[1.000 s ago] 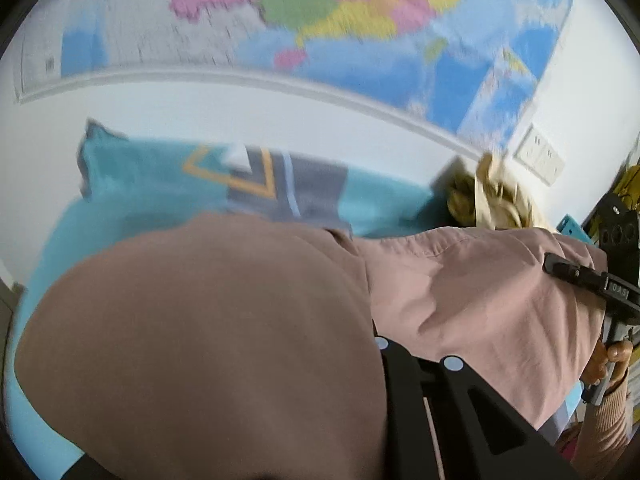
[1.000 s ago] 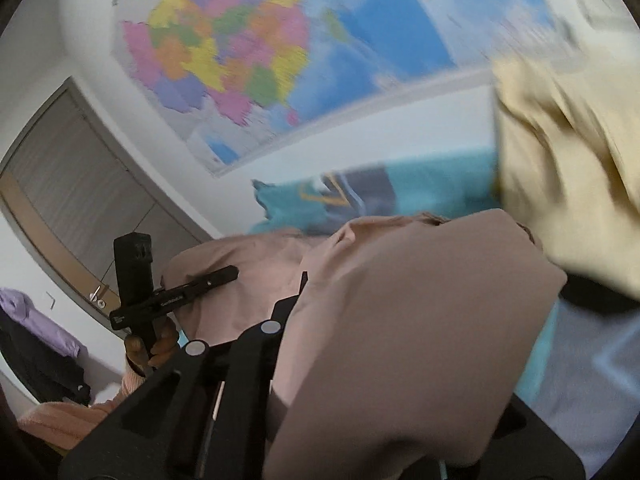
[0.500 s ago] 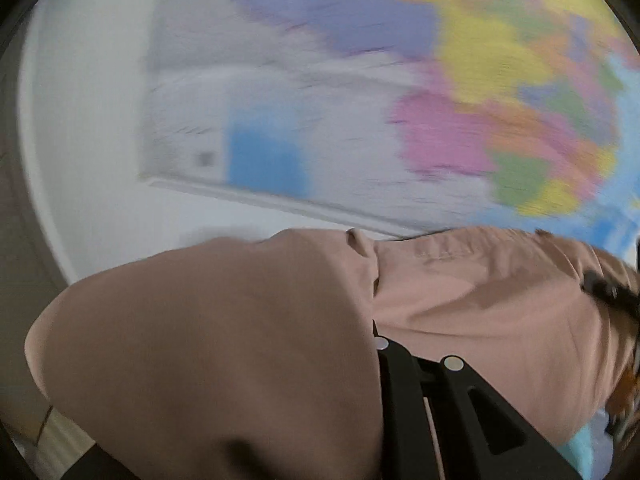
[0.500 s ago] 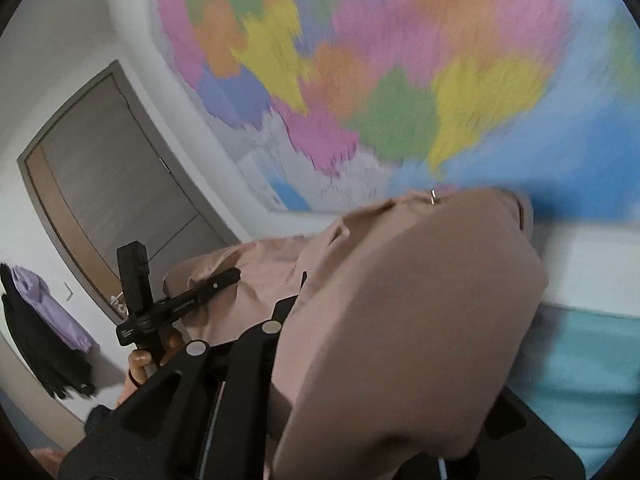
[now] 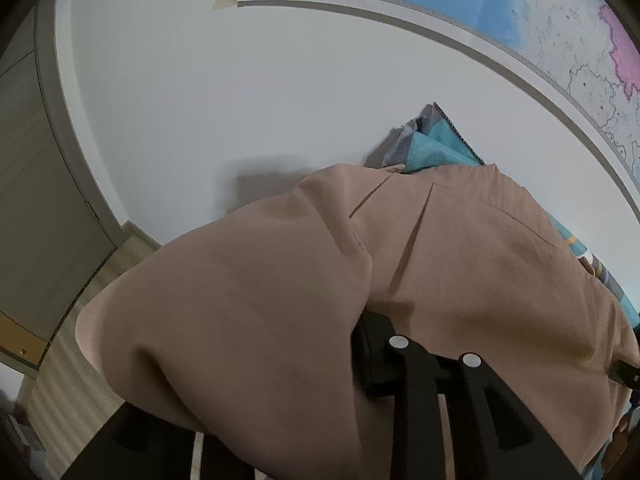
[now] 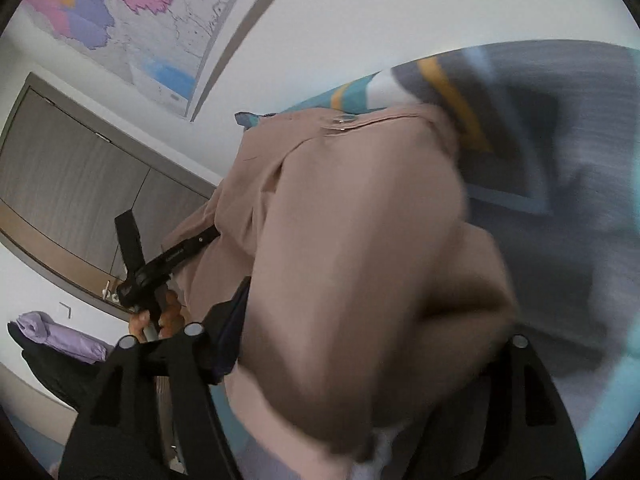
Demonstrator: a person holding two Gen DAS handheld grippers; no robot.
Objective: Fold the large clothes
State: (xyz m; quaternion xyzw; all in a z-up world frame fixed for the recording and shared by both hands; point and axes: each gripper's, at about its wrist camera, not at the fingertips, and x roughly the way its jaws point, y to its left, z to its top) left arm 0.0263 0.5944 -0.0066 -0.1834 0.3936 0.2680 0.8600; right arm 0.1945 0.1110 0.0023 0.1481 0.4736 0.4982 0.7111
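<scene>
A large dusty-pink garment (image 5: pixel 440 264) hangs stretched between my two grippers, above a bed with a teal and grey cover (image 5: pixel 436 148). My left gripper (image 5: pixel 320 344) is shut on one edge of it; the cloth drapes over the fingers and hides the tips. My right gripper (image 6: pixel 360 360) is shut on the other edge of the pink garment (image 6: pixel 360 220), fingertips also buried in cloth. The left gripper also shows in the right wrist view (image 6: pixel 160 264), held by a hand. A metal snap (image 6: pixel 340 122) shows on the garment's top edge.
A white wall with a large map (image 5: pixel 560 40) stands behind the bed. A grey-brown door (image 6: pixel 80 180) is at the left. The bed cover (image 6: pixel 540 140) lies under the garment. Purple and black clothes (image 6: pixel 52 340) hang at the lower left.
Both grippers swung the pink garment up and then back down, still gripped. The views swept from the bed up to the map and back to the wall and bed cover.
</scene>
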